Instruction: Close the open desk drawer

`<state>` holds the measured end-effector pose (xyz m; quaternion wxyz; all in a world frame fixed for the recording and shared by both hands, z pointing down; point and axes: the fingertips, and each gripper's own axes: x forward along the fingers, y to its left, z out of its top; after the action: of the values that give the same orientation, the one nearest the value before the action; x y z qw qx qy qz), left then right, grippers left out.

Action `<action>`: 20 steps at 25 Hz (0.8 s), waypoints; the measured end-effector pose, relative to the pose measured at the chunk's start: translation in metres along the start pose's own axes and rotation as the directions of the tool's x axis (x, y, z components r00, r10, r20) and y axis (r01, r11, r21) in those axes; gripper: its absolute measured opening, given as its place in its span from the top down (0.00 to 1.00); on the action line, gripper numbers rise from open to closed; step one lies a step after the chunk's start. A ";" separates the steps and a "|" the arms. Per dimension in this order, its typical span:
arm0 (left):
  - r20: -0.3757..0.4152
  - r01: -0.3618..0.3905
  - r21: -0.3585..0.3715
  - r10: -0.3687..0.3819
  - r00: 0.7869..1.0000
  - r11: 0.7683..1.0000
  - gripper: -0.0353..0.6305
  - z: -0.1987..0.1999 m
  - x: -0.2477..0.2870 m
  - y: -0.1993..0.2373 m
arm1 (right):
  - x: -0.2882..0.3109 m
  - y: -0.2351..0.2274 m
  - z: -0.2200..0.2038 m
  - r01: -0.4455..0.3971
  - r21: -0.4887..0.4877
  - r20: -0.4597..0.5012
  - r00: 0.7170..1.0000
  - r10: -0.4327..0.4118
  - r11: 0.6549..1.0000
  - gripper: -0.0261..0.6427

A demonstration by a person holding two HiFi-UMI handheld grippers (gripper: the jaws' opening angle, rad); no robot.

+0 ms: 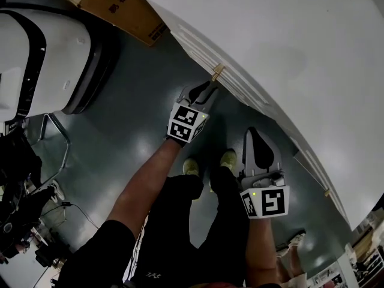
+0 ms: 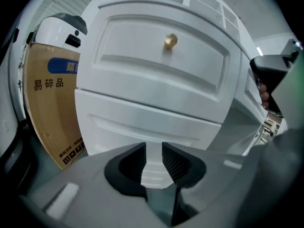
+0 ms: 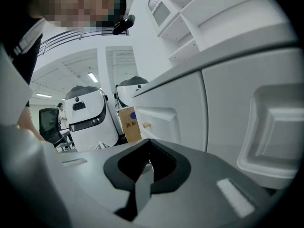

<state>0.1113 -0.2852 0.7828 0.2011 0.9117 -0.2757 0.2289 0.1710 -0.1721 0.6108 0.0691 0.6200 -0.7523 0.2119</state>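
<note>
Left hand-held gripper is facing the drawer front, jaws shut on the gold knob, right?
Not shut on it. The left hand-held gripper faces the drawer front, but its jaws stand apart, and the gold knob sits free above them, per the left gripper view.

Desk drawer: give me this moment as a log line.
drawer: open | left gripper: fingers apart, empty, aimed below knob | right gripper: fingers shut, empty

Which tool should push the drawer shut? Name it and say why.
Left. The left tool squarely faces the drawer front, just below its brass knob. The right tool points along the desk, with that drawer off to its side.
</note>
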 end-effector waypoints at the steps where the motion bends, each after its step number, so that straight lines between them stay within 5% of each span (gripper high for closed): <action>1: 0.000 0.009 0.000 -0.009 1.000 1.000 0.79 0.008 -0.010 -0.007 | -0.004 0.002 0.009 0.004 0.004 -0.001 1.000 -0.004 1.000 0.93; 8: 0.028 0.062 0.001 -0.062 0.998 0.998 0.94 0.071 -0.078 -0.049 | -0.025 0.020 0.064 0.015 0.018 0.015 1.000 -0.016 1.000 0.93; 20: 0.118 0.140 0.053 -0.145 0.982 0.989 0.94 0.205 -0.193 -0.139 | -0.082 0.052 0.147 0.024 0.065 0.052 0.998 -0.027 0.998 0.93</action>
<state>0.1136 -0.2004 0.4802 0.1796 0.9455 -0.2164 0.1640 0.1622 -0.1502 0.4361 0.0318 0.6368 -0.7387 0.2185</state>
